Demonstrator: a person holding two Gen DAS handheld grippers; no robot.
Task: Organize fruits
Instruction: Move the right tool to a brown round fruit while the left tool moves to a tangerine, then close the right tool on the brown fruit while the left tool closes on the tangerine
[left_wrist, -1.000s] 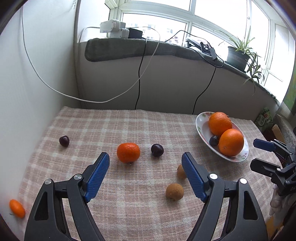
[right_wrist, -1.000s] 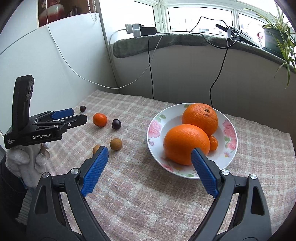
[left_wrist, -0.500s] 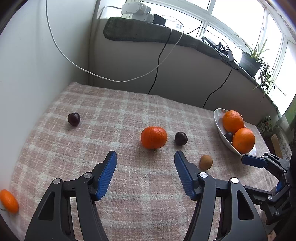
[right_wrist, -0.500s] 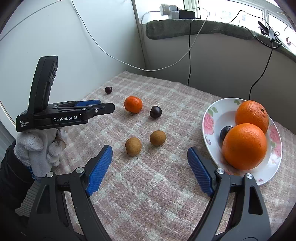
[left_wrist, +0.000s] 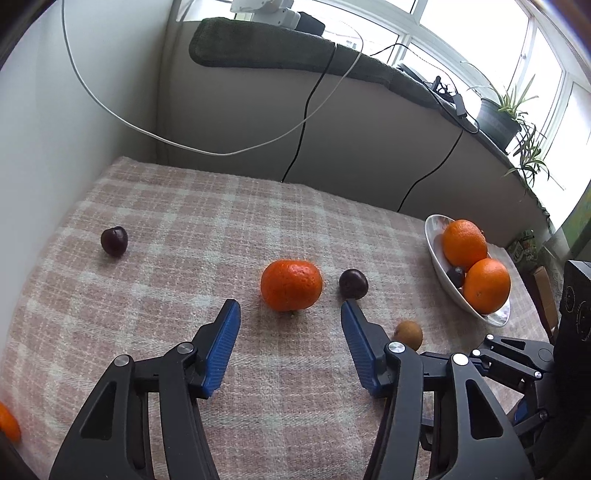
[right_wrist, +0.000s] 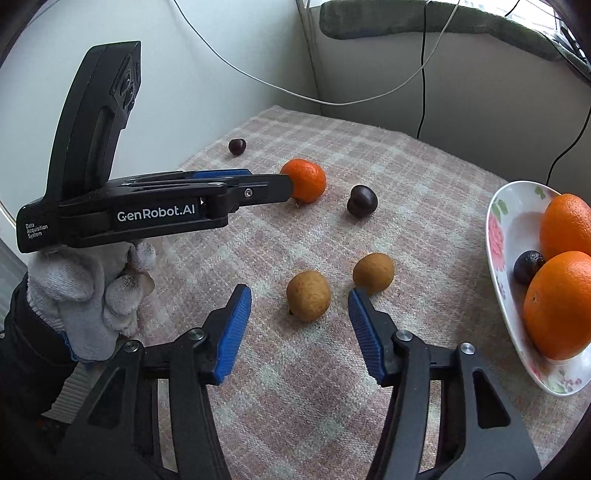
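Note:
My left gripper (left_wrist: 290, 314) is open and empty, its blue pads just short of a mandarin (left_wrist: 291, 284) on the checked cloth; it also shows in the right wrist view (right_wrist: 273, 184). A dark plum (left_wrist: 353, 283) lies right of the mandarin, another plum (left_wrist: 114, 241) far left. My right gripper (right_wrist: 299, 299) is open and empty, with a brown fruit (right_wrist: 308, 294) between its tips and a second brown fruit (right_wrist: 373, 272) beside it. A flowered plate (right_wrist: 502, 236) on the right holds two oranges (right_wrist: 561, 302) and a plum (right_wrist: 528, 266).
A small orange fruit (left_wrist: 7, 426) lies at the cloth's near left edge. A wall runs along the left. Cables (left_wrist: 303, 122) hang down the back ledge. A potted plant (left_wrist: 498, 118) stands on the sill.
Both grippers have moved forward and lower toward the fruits. The left closed in on the mandarin, and the right swung left from the plate to the brown fruits.

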